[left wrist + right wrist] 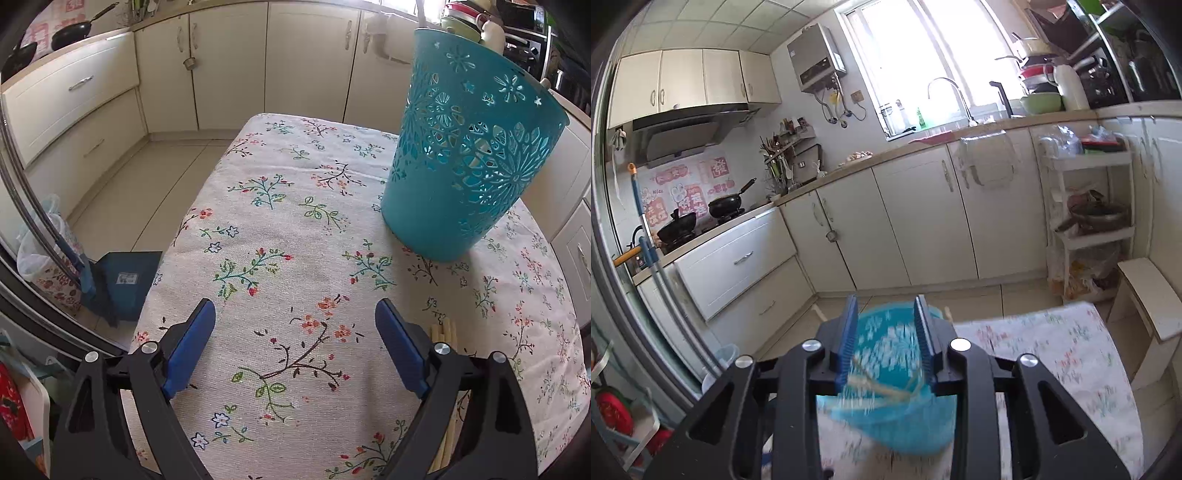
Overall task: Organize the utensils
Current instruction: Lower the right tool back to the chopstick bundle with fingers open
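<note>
Pale wooden chopsticks lie on the floral tablecloth of the bench, just beside the right finger of the released left hand-held gripper. The teal cut-out basket stands further back. The right hand-held gripper hovers over the blurred basket, jaws parted, with what may be chopsticks inside.
</note>
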Tool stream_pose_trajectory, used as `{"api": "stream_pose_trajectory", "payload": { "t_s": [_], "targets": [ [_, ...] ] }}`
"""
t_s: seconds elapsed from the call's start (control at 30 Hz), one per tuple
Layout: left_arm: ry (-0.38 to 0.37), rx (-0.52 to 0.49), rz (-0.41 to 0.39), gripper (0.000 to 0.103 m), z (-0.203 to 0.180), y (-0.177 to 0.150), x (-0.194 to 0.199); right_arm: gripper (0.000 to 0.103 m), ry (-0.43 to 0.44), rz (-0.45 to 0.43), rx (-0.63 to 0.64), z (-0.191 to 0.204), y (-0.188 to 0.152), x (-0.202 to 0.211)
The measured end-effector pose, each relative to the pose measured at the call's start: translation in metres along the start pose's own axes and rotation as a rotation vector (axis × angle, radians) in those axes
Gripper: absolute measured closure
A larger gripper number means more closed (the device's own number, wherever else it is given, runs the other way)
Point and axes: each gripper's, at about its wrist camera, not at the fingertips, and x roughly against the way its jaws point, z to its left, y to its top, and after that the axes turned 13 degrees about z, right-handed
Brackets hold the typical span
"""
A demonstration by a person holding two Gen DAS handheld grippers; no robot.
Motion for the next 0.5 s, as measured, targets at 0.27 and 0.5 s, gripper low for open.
{"api": "stream_pose_trajectory", "payload": {
  "t_s": [0.27, 0.5],
  "targets": [
    [0.013, 0.002, 0.001, 0.018, -0.001, 0.0, 0.0, 0.068, -0.063, 0.36, -0.097, -0.012, -0.12, -0.022],
    [0.012, 0.015, 0.001, 0.017, 0.002, -0.001, 0.0, 0.071, -0.047, 0.468, -0.035, 0.014, -0.136, -0.052]
  ]
}}
